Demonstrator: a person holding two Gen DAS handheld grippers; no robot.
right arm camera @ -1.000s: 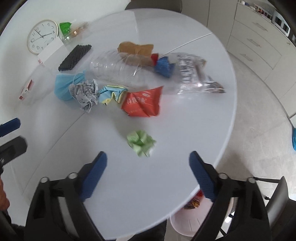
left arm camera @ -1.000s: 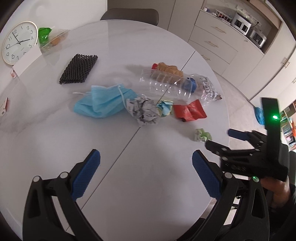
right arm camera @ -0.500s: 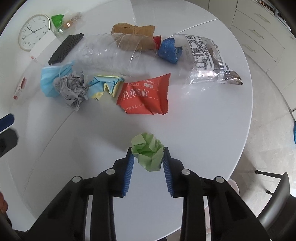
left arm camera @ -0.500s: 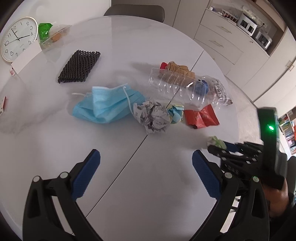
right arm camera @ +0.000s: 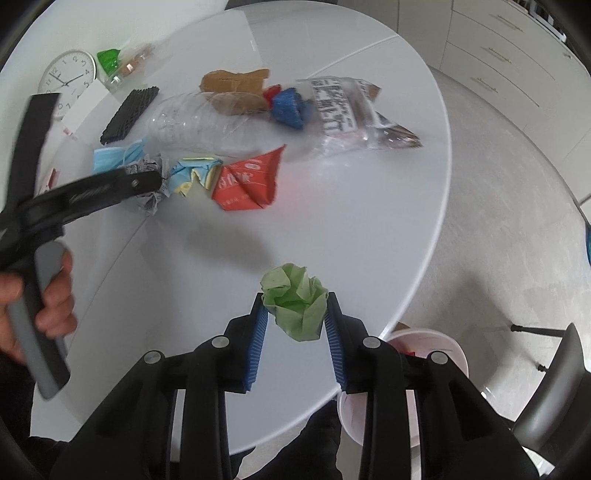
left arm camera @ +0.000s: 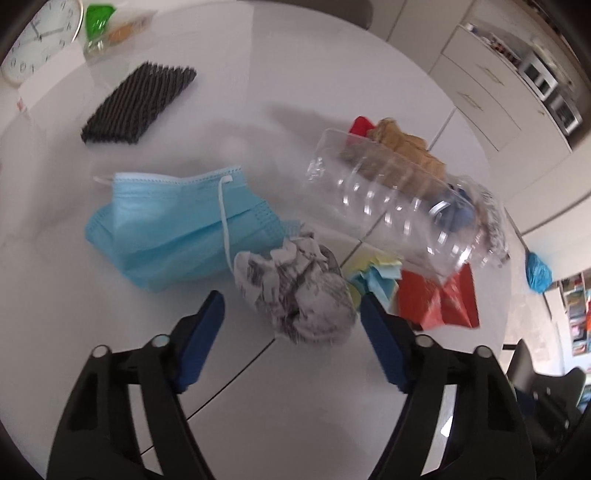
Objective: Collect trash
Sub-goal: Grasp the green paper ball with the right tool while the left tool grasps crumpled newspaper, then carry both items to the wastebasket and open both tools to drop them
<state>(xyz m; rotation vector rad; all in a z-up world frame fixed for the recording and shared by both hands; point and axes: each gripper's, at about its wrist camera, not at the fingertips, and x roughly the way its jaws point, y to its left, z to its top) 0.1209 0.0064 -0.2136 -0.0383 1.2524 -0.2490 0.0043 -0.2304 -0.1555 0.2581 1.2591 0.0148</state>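
left hand-held gripper (left arm camera: 291, 332) descended, closing | astride newspaper ball (left arm camera: 295, 291); untouched

Glossy white table (right arm camera: 369, 206), crumpled paper wad (right arm camera: 295, 312), clear plastic bottle (left arm camera: 388, 206).

Clock (left arm camera: 40, 35) cut off, blurred

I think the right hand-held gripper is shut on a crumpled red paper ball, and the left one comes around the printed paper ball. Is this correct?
Not quite. The crumpled paper ball in the right hand-held gripper is green, not red, as the right wrist view shows. The rest holds: the left hand-held gripper, its jaws just closing, brackets the printed paper ball without pressing it.
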